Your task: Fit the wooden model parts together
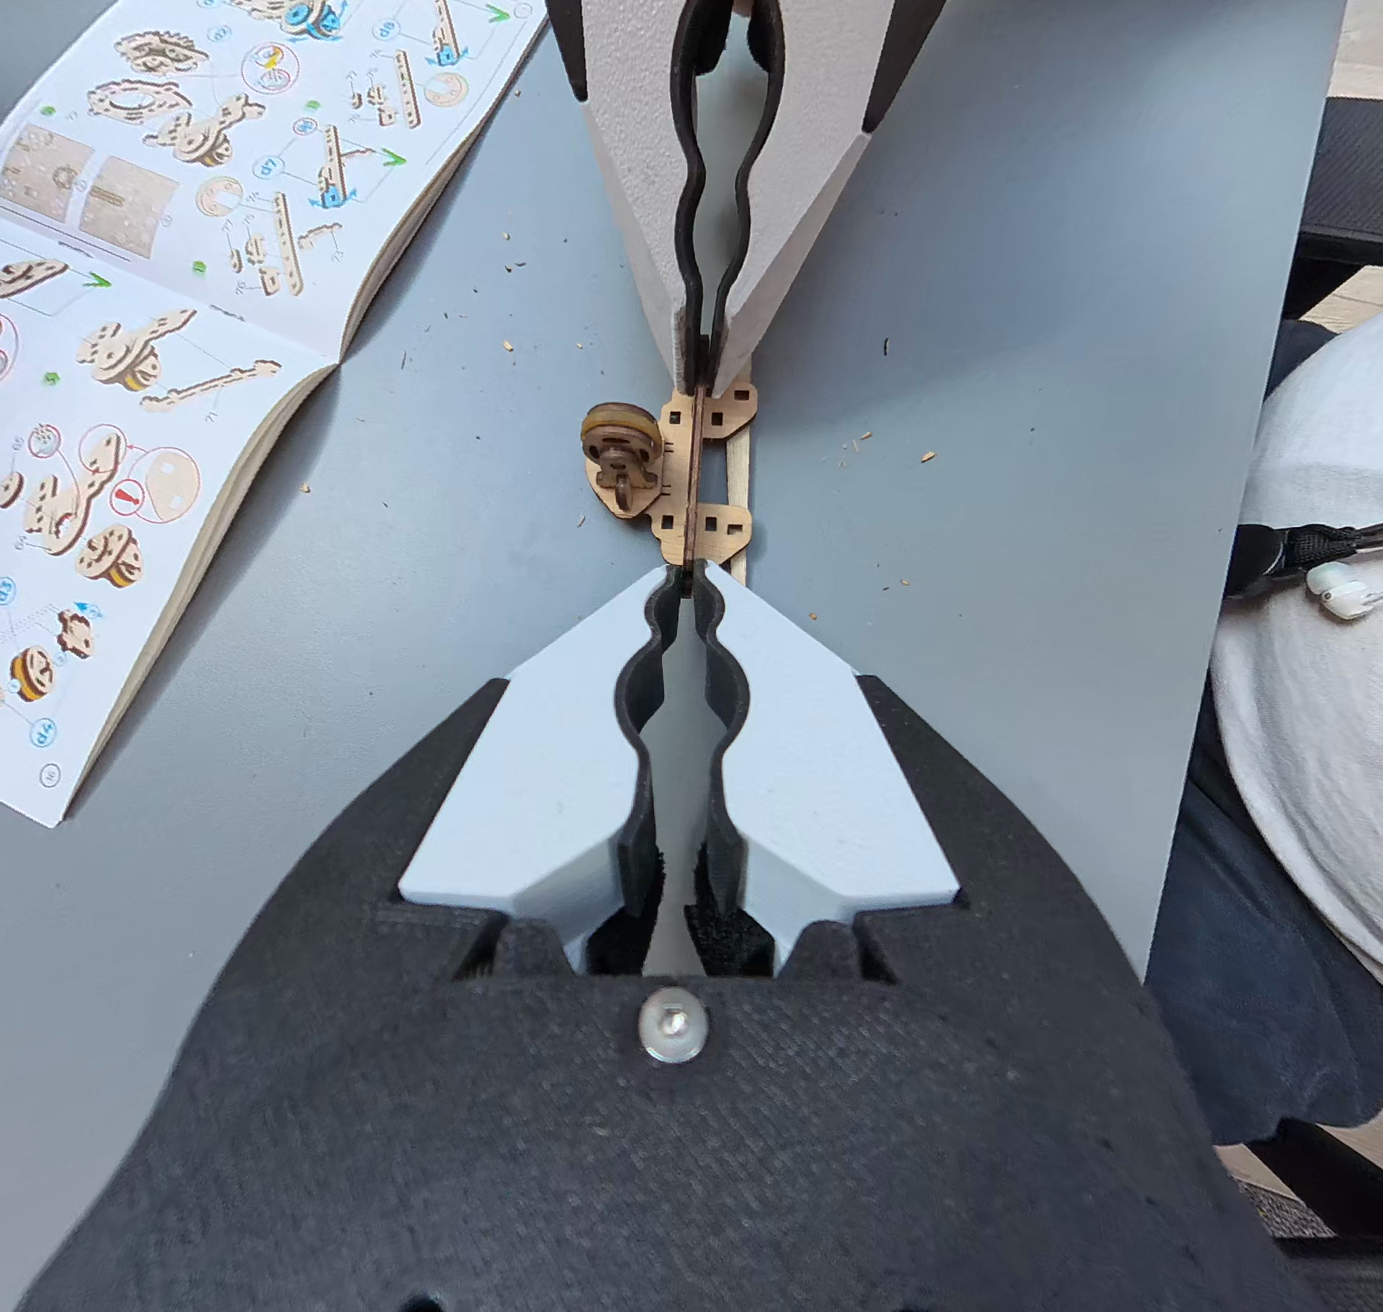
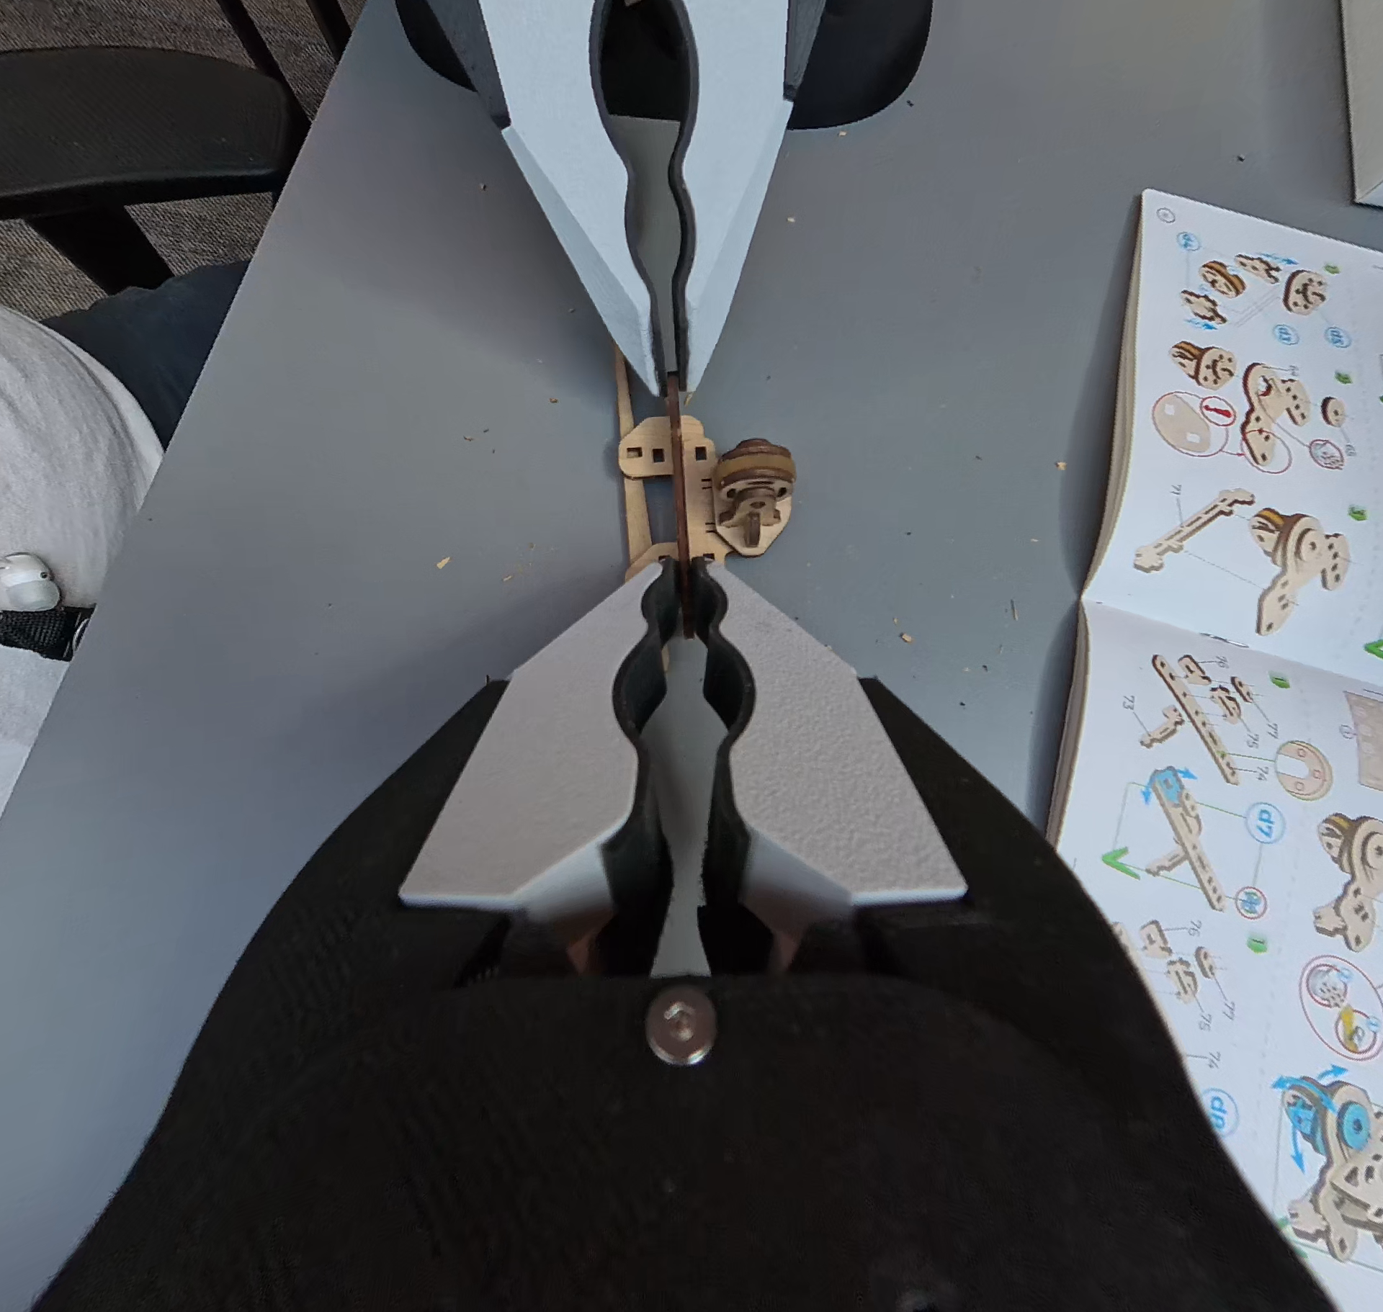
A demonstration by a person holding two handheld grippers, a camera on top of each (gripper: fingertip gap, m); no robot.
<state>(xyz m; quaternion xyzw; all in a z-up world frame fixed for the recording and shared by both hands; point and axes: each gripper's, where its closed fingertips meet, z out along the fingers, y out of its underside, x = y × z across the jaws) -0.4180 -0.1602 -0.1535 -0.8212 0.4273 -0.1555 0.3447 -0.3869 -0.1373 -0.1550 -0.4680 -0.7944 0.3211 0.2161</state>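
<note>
A thin wooden model part (image 1: 693,479) stands edge-on above the grey table (image 1: 973,378). My left gripper (image 1: 685,579), with pale blue fingers, is shut on its near end. My right gripper (image 1: 700,377), with white fingers, comes from the opposite side and is shut on the far end. A light plywood plate with square holes (image 1: 718,419) spreads to both sides of it; I cannot tell whether they are joined. A round wheel-like wooden piece (image 1: 621,446) sits at its left. In the right wrist view I see the same: right gripper (image 2: 679,571), left gripper (image 2: 673,382), edge-on part (image 2: 679,490), wheel piece (image 2: 752,483).
An open instruction booklet (image 1: 187,303) lies on the table left of the parts, and on the right in the right wrist view (image 2: 1235,677). Wood chips are scattered around. The table edge (image 1: 1242,528) is close, with a person in grey (image 1: 1310,677) beyond. A black chair (image 2: 135,124) stands off the table. There is about 5 centimeters between the tips of the two grippers.
</note>
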